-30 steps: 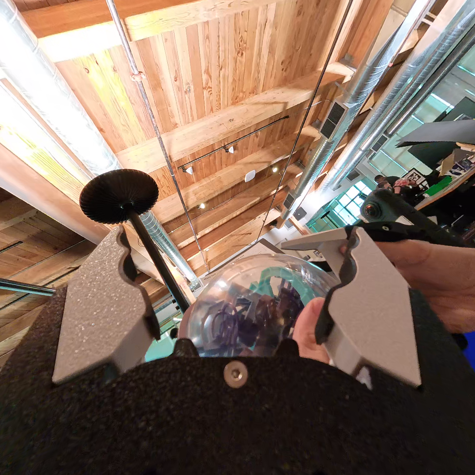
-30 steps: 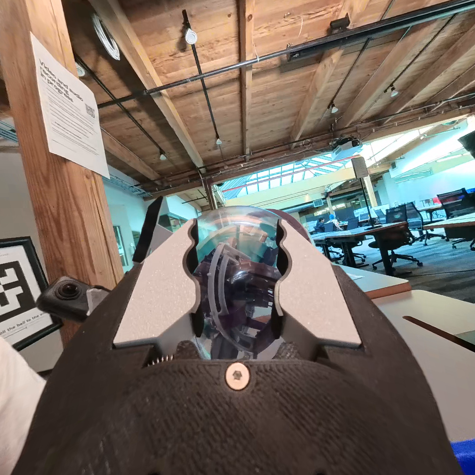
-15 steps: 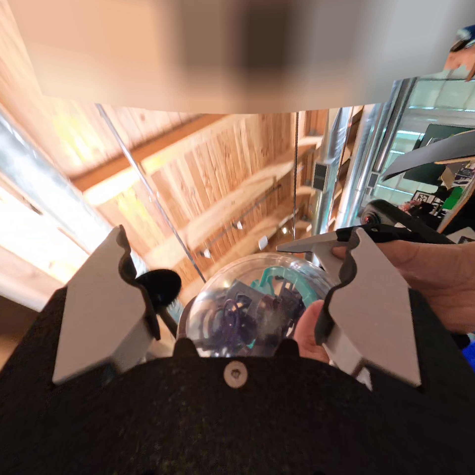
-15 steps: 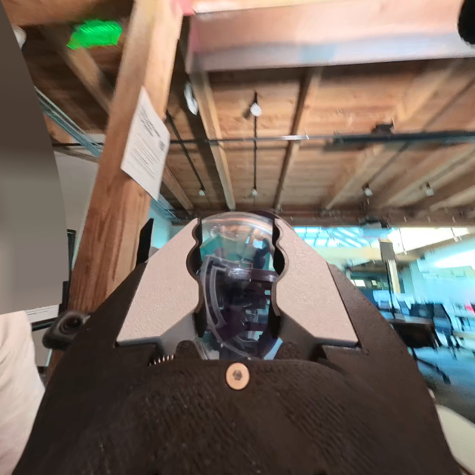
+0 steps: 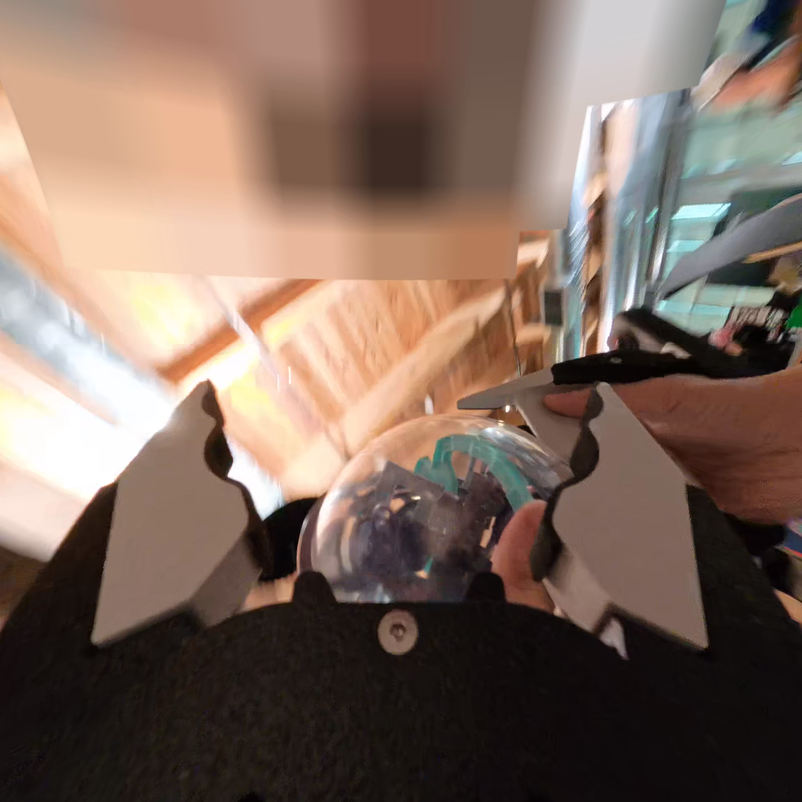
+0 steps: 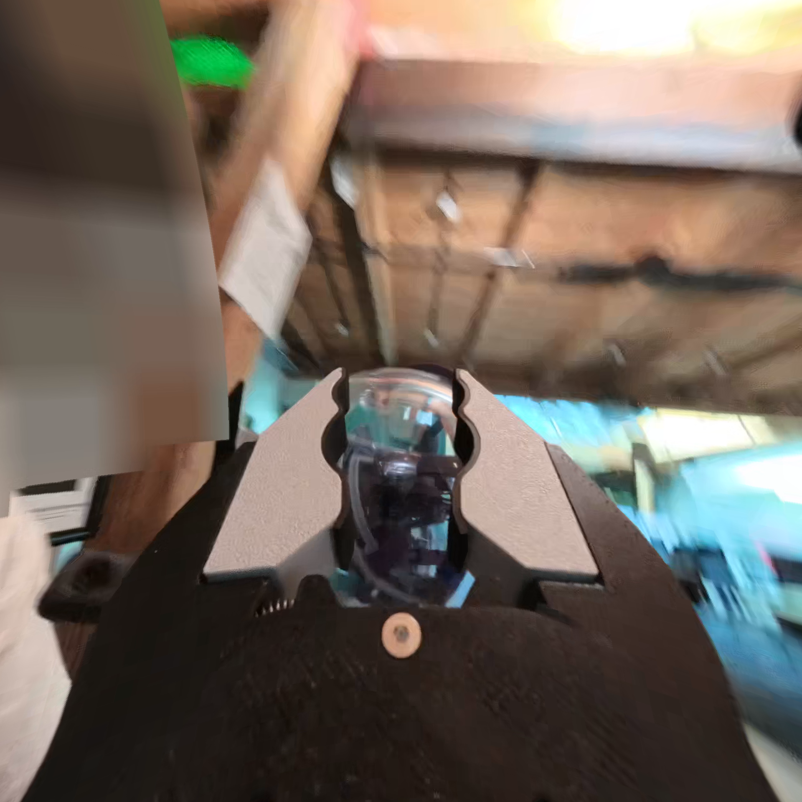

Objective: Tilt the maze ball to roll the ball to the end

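Two wrist views, both pretty smeared. Left view: the left gripper (image 5: pixel 401 390) is spread wide, its left finger well clear of the maze ball (image 5: pixel 427 512), which sits low between the fingers; a hand (image 5: pixel 711 442) and the other gripper's finger come in just right of the ball. Right view: the right gripper (image 6: pixel 400 377) looks clamped on the ball (image 6: pixel 399 486), both pads (image 6: pixel 336 442) against its clear shell, wooden ceiling (image 6: pixel 564 269) above.

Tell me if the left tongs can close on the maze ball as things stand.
Probably yes: the maze ball already sits between the wide-open left tongs, low by their base. The right tongs and a thumb crowd the right finger, though.
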Available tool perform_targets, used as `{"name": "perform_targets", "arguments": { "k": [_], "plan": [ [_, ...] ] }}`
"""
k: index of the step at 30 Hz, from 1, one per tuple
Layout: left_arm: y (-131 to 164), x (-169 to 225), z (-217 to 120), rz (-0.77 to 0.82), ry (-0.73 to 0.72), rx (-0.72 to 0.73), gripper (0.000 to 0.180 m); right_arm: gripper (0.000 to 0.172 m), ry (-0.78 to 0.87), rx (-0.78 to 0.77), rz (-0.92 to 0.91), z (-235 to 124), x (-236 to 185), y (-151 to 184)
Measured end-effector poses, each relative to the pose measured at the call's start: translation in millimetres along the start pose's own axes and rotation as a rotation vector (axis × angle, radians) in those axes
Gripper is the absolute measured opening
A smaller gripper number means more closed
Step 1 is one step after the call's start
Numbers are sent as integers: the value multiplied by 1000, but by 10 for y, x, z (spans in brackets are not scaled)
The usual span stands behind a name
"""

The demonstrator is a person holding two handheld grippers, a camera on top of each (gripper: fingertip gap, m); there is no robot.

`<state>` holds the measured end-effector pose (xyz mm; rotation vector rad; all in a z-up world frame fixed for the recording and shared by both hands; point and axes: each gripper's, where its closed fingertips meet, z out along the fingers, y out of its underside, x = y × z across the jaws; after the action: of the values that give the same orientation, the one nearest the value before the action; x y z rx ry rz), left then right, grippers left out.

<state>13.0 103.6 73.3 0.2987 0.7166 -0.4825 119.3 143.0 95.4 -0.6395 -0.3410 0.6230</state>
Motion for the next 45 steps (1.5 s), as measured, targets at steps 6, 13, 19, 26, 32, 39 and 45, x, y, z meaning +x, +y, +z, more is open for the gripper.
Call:
{"name": "perform_targets", "arguments": {
  "k": [6,13,19,26,32,39,45],
  "plan": [
    [1194,204,-198,-529,68,-606,157,73,287,-405,316,-234,618,999],
    [1060,82,-133,-448,-29,-464,156,67,289,-322,260,-222,671,858],
    [483,-30,-41,-227,-42,-151,156,60,123,-92,115,-69,363,350],
    [25,82,-12,-49,10,34,157,54,-7,82,69,-68,79,-37],
    [-70,128,-6,-16,25,72,157,54,-67,121,20,-90,-44,-132],
    [-186,194,38,51,81,78,157,53,-106,172,100,-143,-30,-145],
    [1339,683,-285,-398,289,-854,157,91,374,-388,502,-407,833,1280]
  ]
}}
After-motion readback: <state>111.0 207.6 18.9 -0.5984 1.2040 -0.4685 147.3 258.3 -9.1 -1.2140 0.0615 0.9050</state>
